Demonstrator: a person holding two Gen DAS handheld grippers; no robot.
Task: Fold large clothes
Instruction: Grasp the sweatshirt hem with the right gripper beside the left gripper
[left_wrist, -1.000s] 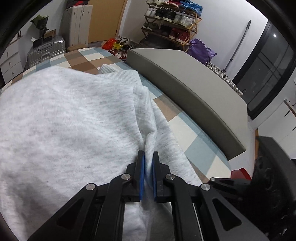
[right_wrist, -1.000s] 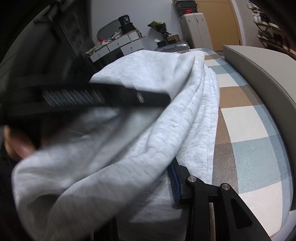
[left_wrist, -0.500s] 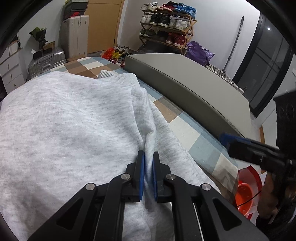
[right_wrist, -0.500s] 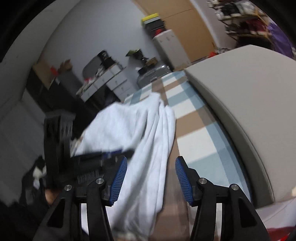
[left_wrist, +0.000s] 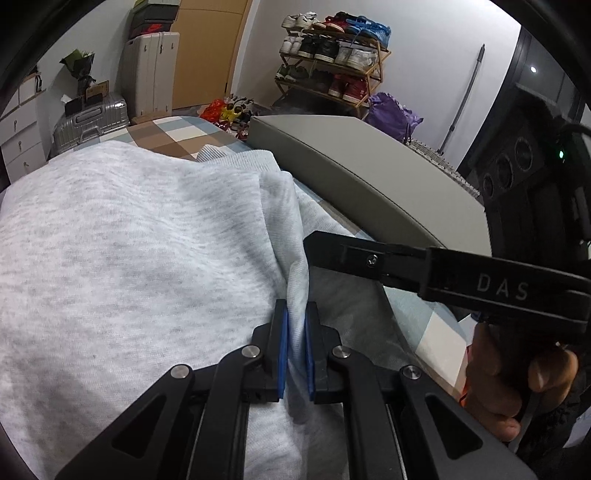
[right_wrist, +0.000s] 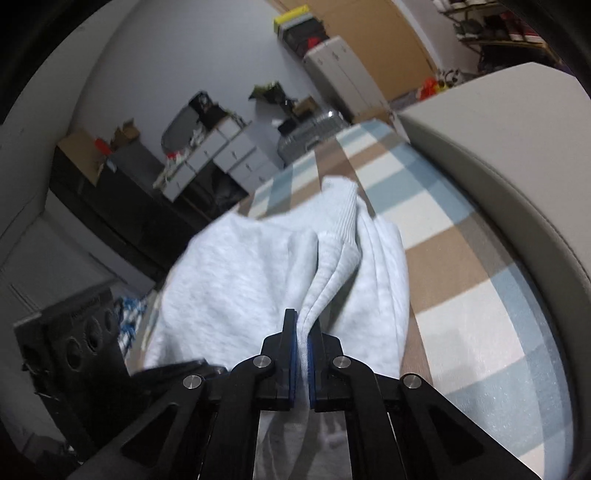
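Note:
A light grey sweatshirt (left_wrist: 129, 258) lies bunched on a checked blue, brown and white bed cover (left_wrist: 177, 133). My left gripper (left_wrist: 295, 314) is shut on a fold of the grey cloth near its right edge. In the left wrist view my right gripper (left_wrist: 314, 240) reaches in from the right, its black finger against the same edge, held by a hand (left_wrist: 517, 380). In the right wrist view the right gripper (right_wrist: 302, 325) is shut on a stack of layers of the sweatshirt (right_wrist: 258, 280), whose ribbed hem (right_wrist: 343, 221) points away.
A grey padded headboard (left_wrist: 369, 166) runs along the right side of the bed (right_wrist: 461, 258). Beyond stand a shoe rack (left_wrist: 332, 66), a silver suitcase (left_wrist: 88, 118), white drawers (right_wrist: 221, 155) and a purple bag (left_wrist: 391, 114).
The right gripper, open over the bed half a second ago, has swung in and shut on the sweatshirt's edge beside the left gripper. The left gripper has kept its hold.

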